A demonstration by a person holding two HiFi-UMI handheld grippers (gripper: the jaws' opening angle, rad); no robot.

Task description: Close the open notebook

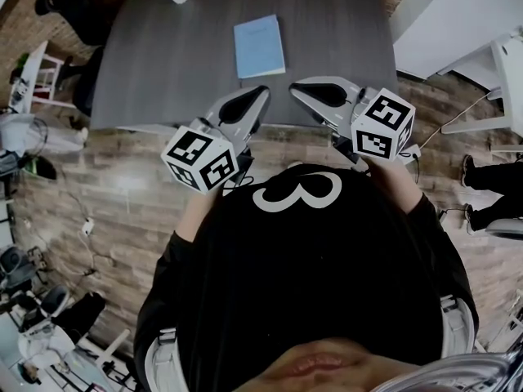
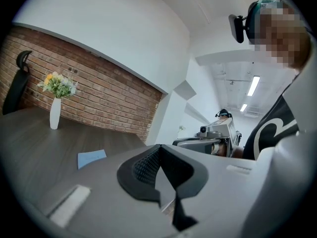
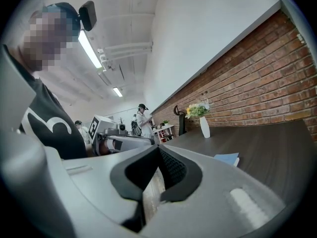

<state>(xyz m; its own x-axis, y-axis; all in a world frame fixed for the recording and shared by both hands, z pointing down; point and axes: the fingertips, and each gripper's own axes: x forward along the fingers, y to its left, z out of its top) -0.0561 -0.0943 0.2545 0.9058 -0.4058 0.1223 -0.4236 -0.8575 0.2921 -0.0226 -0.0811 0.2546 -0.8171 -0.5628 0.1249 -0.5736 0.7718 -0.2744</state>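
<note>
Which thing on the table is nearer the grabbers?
The blue notebook, lying flat and closed. The white vase of flowers stands upright much farther back.

A large white number 3 (image 1: 296, 193) is showing on the person's black shirt (image 1: 327, 284), just behind the left gripper (image 1: 260, 95) and the right gripper (image 1: 296, 90). Print on the blue notebook (image 1: 260, 46), lying ahead of them, is staying too small to read.
</note>
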